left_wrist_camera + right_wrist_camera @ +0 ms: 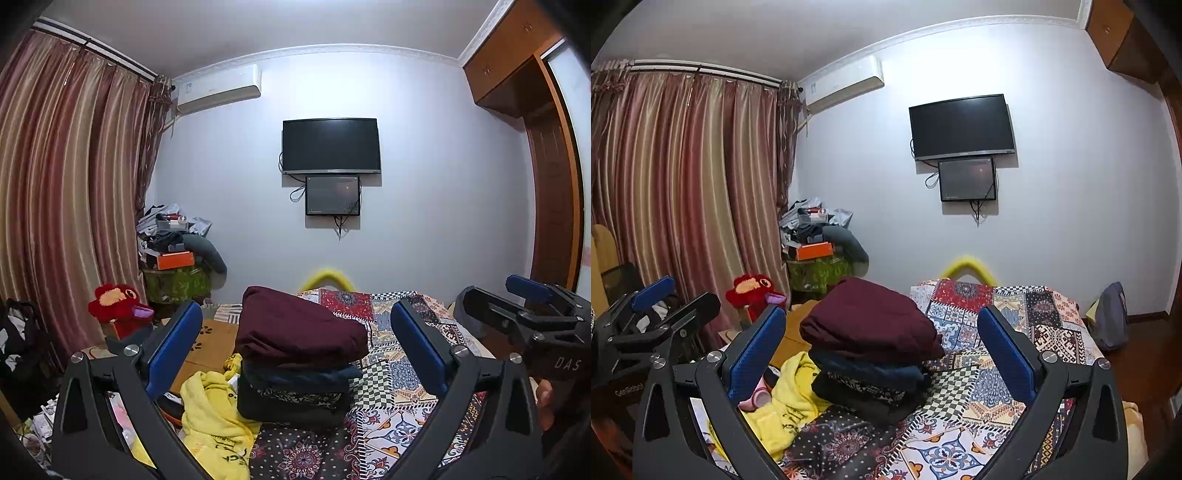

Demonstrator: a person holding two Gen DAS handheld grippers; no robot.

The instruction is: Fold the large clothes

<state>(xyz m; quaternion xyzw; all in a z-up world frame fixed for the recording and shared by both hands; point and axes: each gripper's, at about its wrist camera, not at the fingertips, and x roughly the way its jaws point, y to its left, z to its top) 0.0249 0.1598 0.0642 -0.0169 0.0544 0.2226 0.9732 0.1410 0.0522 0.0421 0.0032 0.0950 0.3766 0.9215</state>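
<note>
A stack of folded clothes stands on the bed: a maroon garment (299, 328) (871, 325) on top, a dark blue one (303, 376) below it, and a black patterned one (291, 402) at the bottom. A crumpled yellow garment (210, 413) (786, 402) lies left of the stack. My left gripper (295, 310) is open wide, its blue pads framing the stack from a short way back without touching it. My right gripper (882, 314) is open the same way, just to the right. Each gripper shows in the other's view, the right gripper (495, 295) and the left gripper (679, 297), both empty.
The bed has a patchwork cover (399, 398) (979, 387). A red plush toy (114, 302) and a cluttered stand (173, 258) sit by the curtains (74, 184) at left. A grey bag (1112, 317) leans on the floor at right. A TV (330, 146) hangs on the far wall.
</note>
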